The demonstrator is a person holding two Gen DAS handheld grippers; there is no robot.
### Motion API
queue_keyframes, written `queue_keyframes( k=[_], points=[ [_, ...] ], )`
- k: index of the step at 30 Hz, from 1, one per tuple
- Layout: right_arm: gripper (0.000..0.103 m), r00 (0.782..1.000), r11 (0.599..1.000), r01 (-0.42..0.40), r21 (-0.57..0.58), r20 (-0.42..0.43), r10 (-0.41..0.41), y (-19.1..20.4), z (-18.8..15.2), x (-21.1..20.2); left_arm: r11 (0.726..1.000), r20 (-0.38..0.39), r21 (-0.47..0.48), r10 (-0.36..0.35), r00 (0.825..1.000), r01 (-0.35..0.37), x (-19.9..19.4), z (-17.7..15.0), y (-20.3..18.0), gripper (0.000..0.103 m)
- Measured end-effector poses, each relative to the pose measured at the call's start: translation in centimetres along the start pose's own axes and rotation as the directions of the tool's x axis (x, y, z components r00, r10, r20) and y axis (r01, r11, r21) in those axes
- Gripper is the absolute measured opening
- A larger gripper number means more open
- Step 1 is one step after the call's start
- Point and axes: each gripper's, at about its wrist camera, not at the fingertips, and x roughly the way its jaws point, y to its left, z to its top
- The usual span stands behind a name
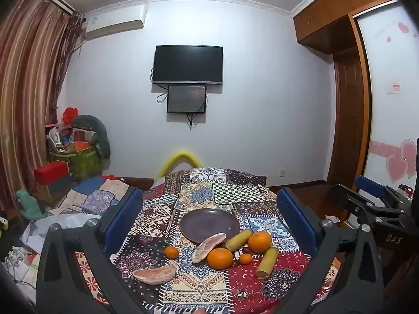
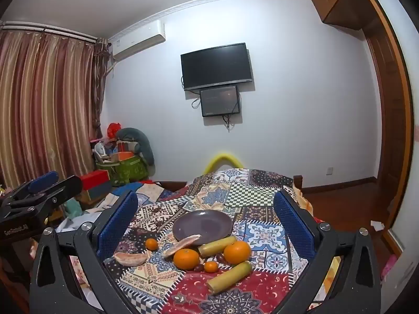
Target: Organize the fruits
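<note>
Left wrist view: left gripper (image 1: 209,219) spread about as wide as it goes, nothing in it, hovering near the fruit pile on the worktop (image 1: 204,285).
Right wrist view: right gripper (image 2: 205,222) same deal, wide open and empty, just beside the left one.
Progress: basically zero so far. The plate (image 1: 209,223) is bare, and every fruit sits on the patchwork cloth in front of it.
Fruit count: two big oranges (image 1: 259,241) and (image 1: 220,258), two small ones (image 1: 171,252) and (image 1: 245,258), two pomelo wedges (image 1: 208,246) and (image 1: 154,274), two yellow-green cane-looking sticks (image 1: 239,240) and (image 1: 267,263), plus a few dark grape-like bits (image 1: 246,250) between the oranges (too small to be sure what they are).
Touching the plate: one wedge leans on the near rim, and one stick's end is right at the rim. Nothing is actually inside.
Fruit vs fingers: in both views the whole pile lies ahead of and below the open fingers (image 1: 123,219), roughly centred in the gap, nothing touching the pads.
Nearest loner: the second wedge and the small orange sit off to the left, apart from the cluster.
Left to do: presumably everything, piece by piece onto the plate.
Guess: round oranges might roll, so they're probably better placed mid-plate.
</note>
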Motion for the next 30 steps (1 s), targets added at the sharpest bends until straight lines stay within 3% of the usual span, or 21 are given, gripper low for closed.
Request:
queue_keyframes(
  k=[30],
  points=[
    [0.103,1.000,1.000,0.014,-0.027,-0.013,-0.014,0.5,-0.3,0.5,1.000,0.010,-0.023,-0.001,1.000,0.001,0.3,-0.1,0.4,0.103]
  ],
)
